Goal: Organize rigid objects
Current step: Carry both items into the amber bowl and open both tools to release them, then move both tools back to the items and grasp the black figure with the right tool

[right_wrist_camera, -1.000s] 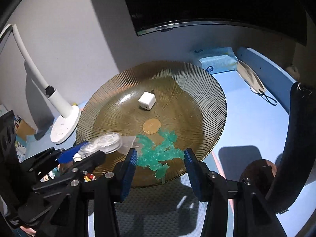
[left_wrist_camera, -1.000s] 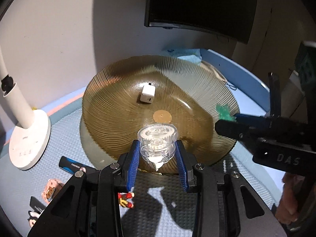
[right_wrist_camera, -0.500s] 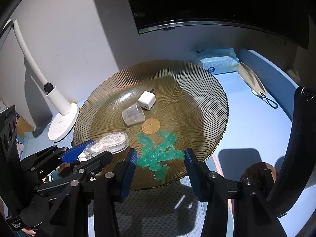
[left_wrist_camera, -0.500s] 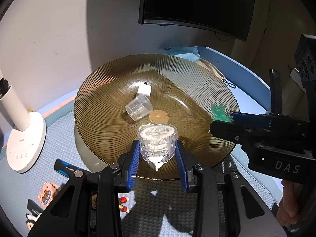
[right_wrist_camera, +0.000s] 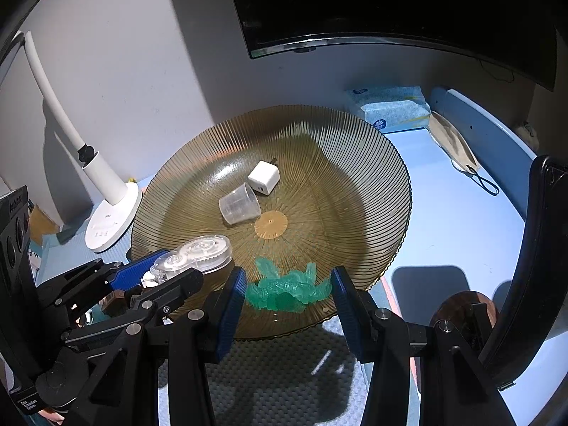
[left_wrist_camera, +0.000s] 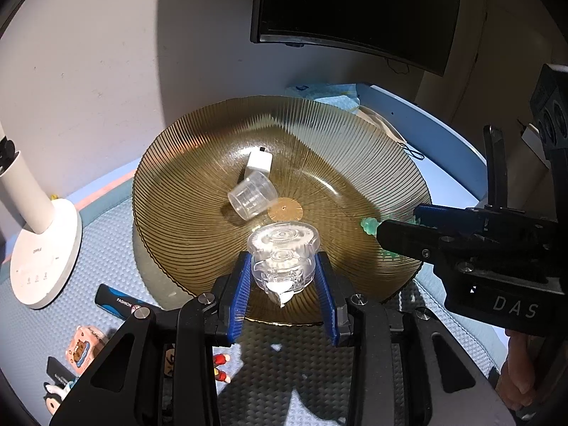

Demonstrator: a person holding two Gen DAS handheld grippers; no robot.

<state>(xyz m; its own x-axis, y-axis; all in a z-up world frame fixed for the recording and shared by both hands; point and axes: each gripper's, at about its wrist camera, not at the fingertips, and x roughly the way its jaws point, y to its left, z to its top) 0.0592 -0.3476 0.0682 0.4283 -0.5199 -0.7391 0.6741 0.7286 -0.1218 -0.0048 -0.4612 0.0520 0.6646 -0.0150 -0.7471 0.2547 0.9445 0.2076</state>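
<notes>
While both tongs hang over the near rim of the plate (left_wrist_camera: 198, 163), the step in hand reads as delivery: two items carried, neither yet set down.

Left wrist view
- Left gripper (left_wrist_camera: 282, 280): angled downward toward the plate; jaws narrow, pads pressing the sides of a clear tape dispenser (left_wrist_camera: 282, 252) held above the near part of the plate.
- Cup (left_wrist_camera: 252, 194): clear, on its side, near the plate's centre disc.
- Charger (left_wrist_camera: 259, 161): white, just behind the cup, apparently touching it.
- Right gripper (left_wrist_camera: 408, 227): enters from the right of the plate; a green toy (left_wrist_camera: 367, 225) shows at its tip.
- Lamp (left_wrist_camera: 39, 245): left of the plate, off it.

Right wrist view
- Right gripper (right_wrist_camera: 287, 293): tilted downward; jaws moderately apart, the green toy (right_wrist_camera: 287, 289) spanning them at the plate's near rim. Whether it is lifted or resting on the plate, I cannot tell.
- Left gripper (right_wrist_camera: 167, 269): left of the toy, carrying the tape dispenser (right_wrist_camera: 195, 254).

Next move, as judged: lower each item onto bare plate clear of the cup, then part the jaws.
</notes>
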